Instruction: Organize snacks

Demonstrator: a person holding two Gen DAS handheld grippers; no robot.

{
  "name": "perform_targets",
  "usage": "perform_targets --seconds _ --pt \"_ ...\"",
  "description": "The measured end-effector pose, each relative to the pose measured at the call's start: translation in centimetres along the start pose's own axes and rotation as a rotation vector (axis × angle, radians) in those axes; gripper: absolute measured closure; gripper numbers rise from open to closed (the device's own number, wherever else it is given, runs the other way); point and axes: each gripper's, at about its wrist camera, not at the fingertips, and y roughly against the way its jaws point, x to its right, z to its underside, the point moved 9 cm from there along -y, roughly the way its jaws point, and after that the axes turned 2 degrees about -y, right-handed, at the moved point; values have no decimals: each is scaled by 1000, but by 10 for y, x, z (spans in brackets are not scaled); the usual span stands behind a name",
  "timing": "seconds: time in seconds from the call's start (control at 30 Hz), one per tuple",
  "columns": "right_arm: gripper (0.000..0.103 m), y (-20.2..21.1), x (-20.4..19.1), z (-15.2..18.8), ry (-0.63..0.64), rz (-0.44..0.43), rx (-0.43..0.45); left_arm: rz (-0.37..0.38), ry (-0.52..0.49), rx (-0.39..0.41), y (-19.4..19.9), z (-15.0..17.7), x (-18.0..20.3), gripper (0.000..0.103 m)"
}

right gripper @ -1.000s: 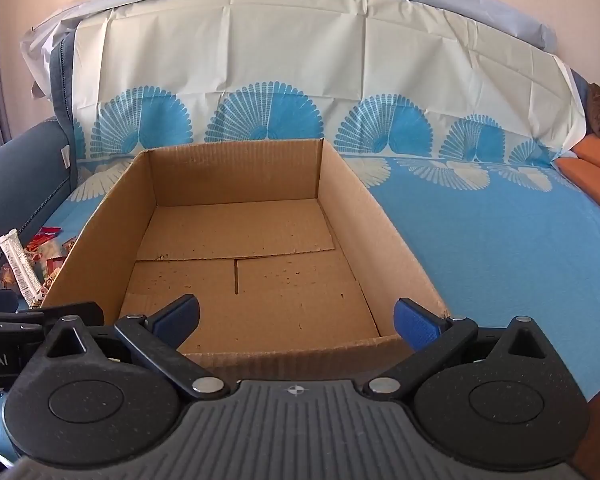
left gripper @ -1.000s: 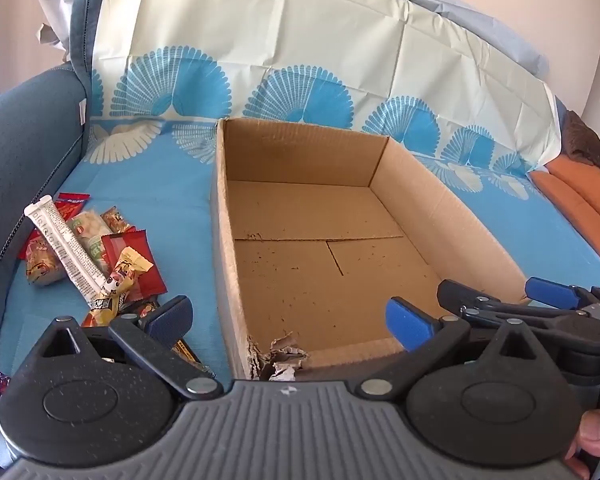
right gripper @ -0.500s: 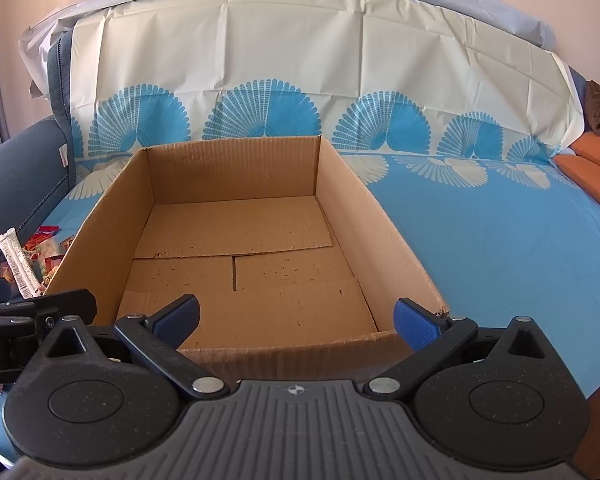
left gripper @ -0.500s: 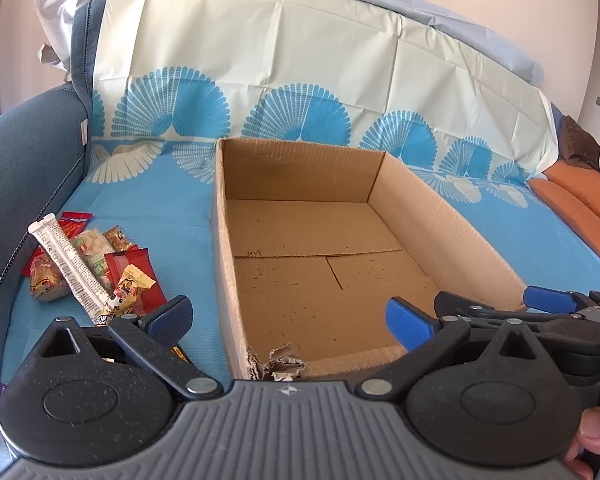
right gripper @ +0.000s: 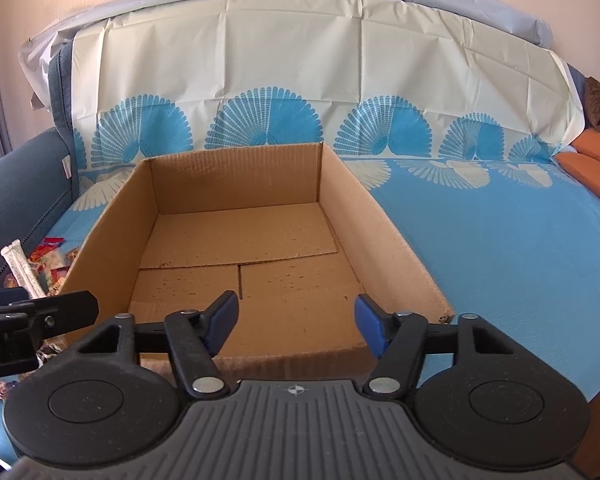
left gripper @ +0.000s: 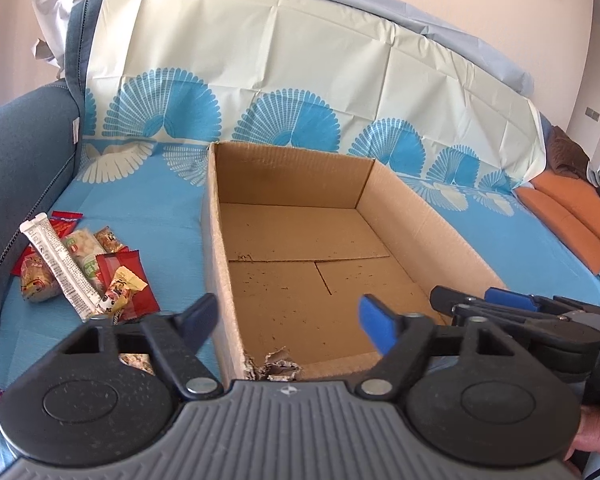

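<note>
Cardboard box [left gripper: 312, 280] sat empty for snacks [left gripper: 80, 268], perhaps ten; left gripper [left gripper: 288, 320] and right gripper [right gripper: 296, 316] gaped, unloaded.

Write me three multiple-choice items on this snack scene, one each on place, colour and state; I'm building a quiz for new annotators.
1. Where does the snack pile lie?
A. inside the cardboard box
B. on the blue cover left of the box
C. on the orange cushion

2. What colour are the pads of the left tongs?
A. blue
B. red
C. green

3. What does the cardboard box hold?
A. all the snacks
B. one packet
C. nothing

Answers: 1 B, the packets sit outside the box's left wall; 2 A, both pads show blue; 3 C, only the bare floor flaps show inside.
</note>
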Motion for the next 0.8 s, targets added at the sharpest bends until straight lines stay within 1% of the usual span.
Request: perform_targets --seconds 0.03,0.07,0.1,0.13,0.17,0.2,0.23,0.33,0.43,0.6,0.67,0.73,0.77,0.8 --pt "44 1 -3 -1 -3 -10 4 2 2 -1 1 0 -2 39" --pt "48 2 -8 -3 -3 -18 10 8 13 -3 2 0 -5 42" --pt "50 3 -12 -4 -1 -26 18 14 33 -6 3 1 -10 45" --pt "53 4 -19 -6 2 -35 27 16 57 -12 4 1 -15 52" --pt "56 4 -24 -8 5 -44 35 14 73 -19 5 2 -21 56" --pt "57 5 -32 -9 7 -57 43 6 86 -23 6 2 -28 61" --pt "59 6 -40 -11 11 -71 52 -6 101 -27 7 2 -36 63" --pt "60 11 -70 -16 31 -124 83 -33 166 -35 14 6 -62 70" --pt "60 18 -104 -16 54 -200 100 -60 244 -56 20 12 -91 70" --pt "60 23 -166 -10 121 -320 93 -108 381 -99 29 30 -141 70" --pt "60 24 -191 -6 169 -346 85 -115 464 -133 32 43 -163 70" --pt "60 22 -212 2 218 -366 63 -87 570 -159 33 55 -181 70" --pt "60 20 -222 6 244 -378 49 -90 604 -169 34 61 -189 70" --pt "59 18 -231 13 272 -384 30 -106 614 -180 35 64 -196 70"
